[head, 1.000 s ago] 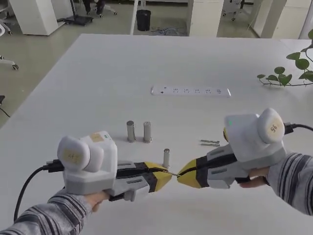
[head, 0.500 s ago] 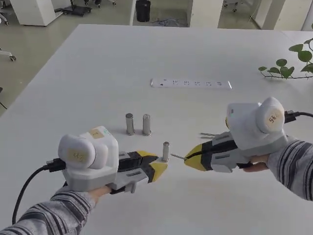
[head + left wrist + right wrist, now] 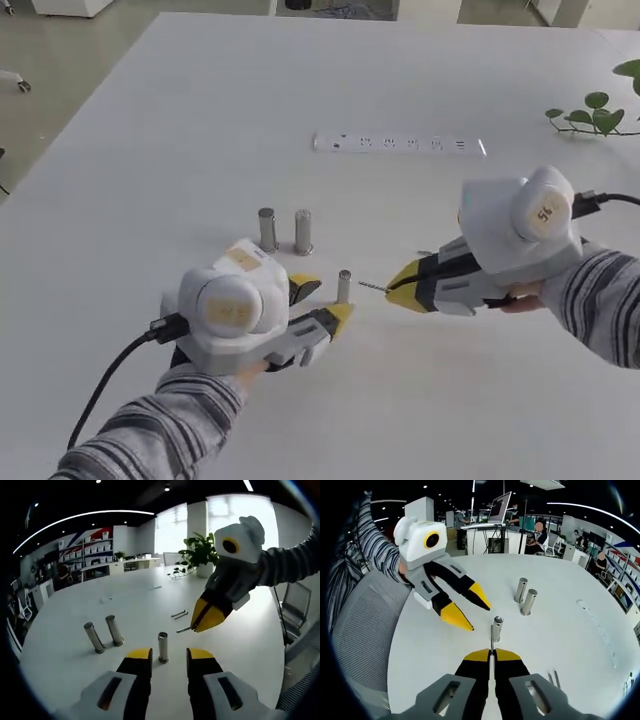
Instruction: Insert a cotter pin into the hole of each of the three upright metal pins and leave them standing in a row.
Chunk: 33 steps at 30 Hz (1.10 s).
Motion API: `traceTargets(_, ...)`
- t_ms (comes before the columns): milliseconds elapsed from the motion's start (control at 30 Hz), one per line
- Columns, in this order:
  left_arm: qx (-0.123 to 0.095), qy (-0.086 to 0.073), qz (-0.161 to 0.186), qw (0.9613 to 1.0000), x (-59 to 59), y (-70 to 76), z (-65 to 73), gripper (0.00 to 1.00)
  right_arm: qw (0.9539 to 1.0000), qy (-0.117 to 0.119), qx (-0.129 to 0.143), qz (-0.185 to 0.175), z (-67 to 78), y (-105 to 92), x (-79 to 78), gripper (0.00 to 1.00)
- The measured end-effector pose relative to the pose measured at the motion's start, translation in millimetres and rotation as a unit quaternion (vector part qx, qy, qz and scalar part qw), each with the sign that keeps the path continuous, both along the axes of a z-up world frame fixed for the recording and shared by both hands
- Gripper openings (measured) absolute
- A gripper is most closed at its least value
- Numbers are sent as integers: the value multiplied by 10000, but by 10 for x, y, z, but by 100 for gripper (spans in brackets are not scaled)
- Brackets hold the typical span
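Observation:
Three upright metal pins stand on the white table: two close together [image 3: 267, 230] [image 3: 303, 232], and a single pin [image 3: 344, 286] nearer me. My left gripper [image 3: 322, 298] is open, its yellow jaws on either side of the single pin [image 3: 163, 647] and just short of it, not touching. My right gripper [image 3: 405, 285] is shut on a thin cotter pin [image 3: 372, 287] whose tip points at the single pin [image 3: 497, 628] from the right, a small gap away. The cotter pin [image 3: 491, 642] sticks out straight ahead in the right gripper view.
Two loose cotter pins [image 3: 178, 614] lie on the table behind the right gripper. A white power strip [image 3: 398, 145] lies further back, and a leafy plant [image 3: 600, 110] reaches in at the far right. Open table surrounds the pins.
The gripper tips met at the cotter pin a second ago. The left gripper has since opened and moved up to the single pin; the right has drawn back right with the cotter pin.

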<state>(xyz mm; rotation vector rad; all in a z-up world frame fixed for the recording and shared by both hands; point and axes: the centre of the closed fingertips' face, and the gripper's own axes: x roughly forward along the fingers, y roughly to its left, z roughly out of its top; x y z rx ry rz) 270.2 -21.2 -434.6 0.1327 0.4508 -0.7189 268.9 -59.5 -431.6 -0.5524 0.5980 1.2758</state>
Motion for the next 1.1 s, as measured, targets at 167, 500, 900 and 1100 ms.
traceTargets(167, -13, 111, 143, 9998, 97, -34, -80, 23, 9999, -39, -87, 45, -44, -5, 58, 0)
traceTargets(500, 64, 300, 245, 9992, 211, -76, -256, 19, 9999, 56, -50, 68, -106, 27, 115, 0)
traceTargets(900, 44, 401, 345, 9986, 283, -95, -338, 11, 9999, 64, -59, 98, -130, 44, 117, 0)
traceTargets(1100, 31, 395, 327, 9987, 293, -110, -341, 8, 9999, 46, -42, 130, -115, 60, 129, 0)
